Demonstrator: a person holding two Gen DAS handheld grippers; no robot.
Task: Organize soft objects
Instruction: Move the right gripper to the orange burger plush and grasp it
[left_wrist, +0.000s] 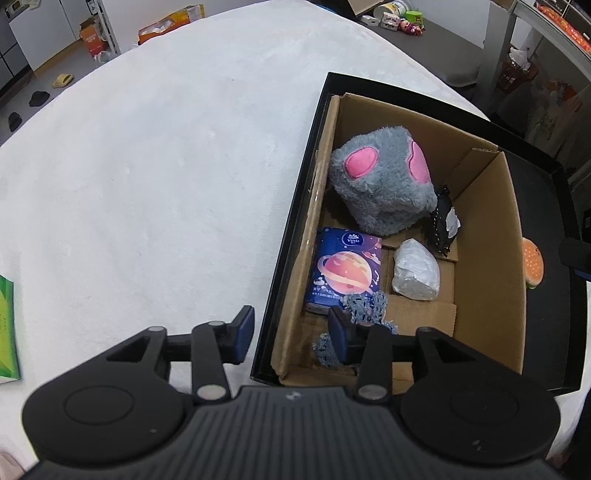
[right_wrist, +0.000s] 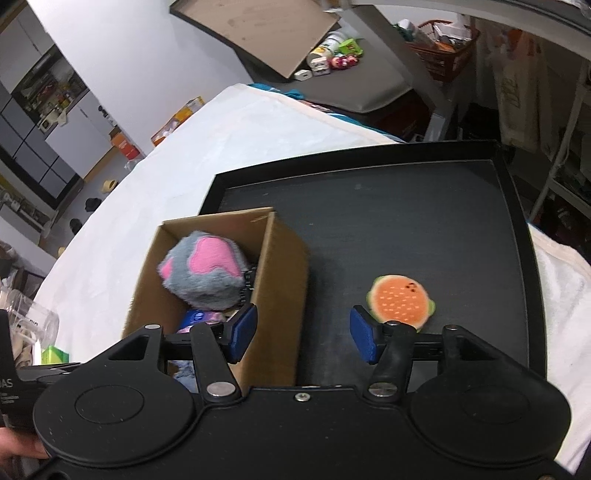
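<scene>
White fleecy table (left_wrist: 147, 166) carries black tray (right_wrist: 406, 206) with cardboard box (left_wrist: 491, 258) on it. Box holds grey-pink plush (left_wrist: 384, 184), tissue pack (left_wrist: 345, 273), white bundle (left_wrist: 415, 273), denim scrap (left_wrist: 365, 304). Left gripper (left_wrist: 291, 332) part open, straddling box wall, holding nothing. Burger plush (right_wrist: 400, 301) on tray beside box. Right gripper (right_wrist: 301, 338) part open, empty, just short of burger plush.

Cardboard box (left_wrist: 484, 236) holds grey-pink plush (left_wrist: 384, 184), tissue pack (left_wrist: 345, 271), white wad (left_wrist: 415, 275) ahead of left jaws; denim scrap (left_wrist: 364, 304) at right pad. Burger plush (right_wrist: 400, 297) flat, just beyond right jaws.
</scene>
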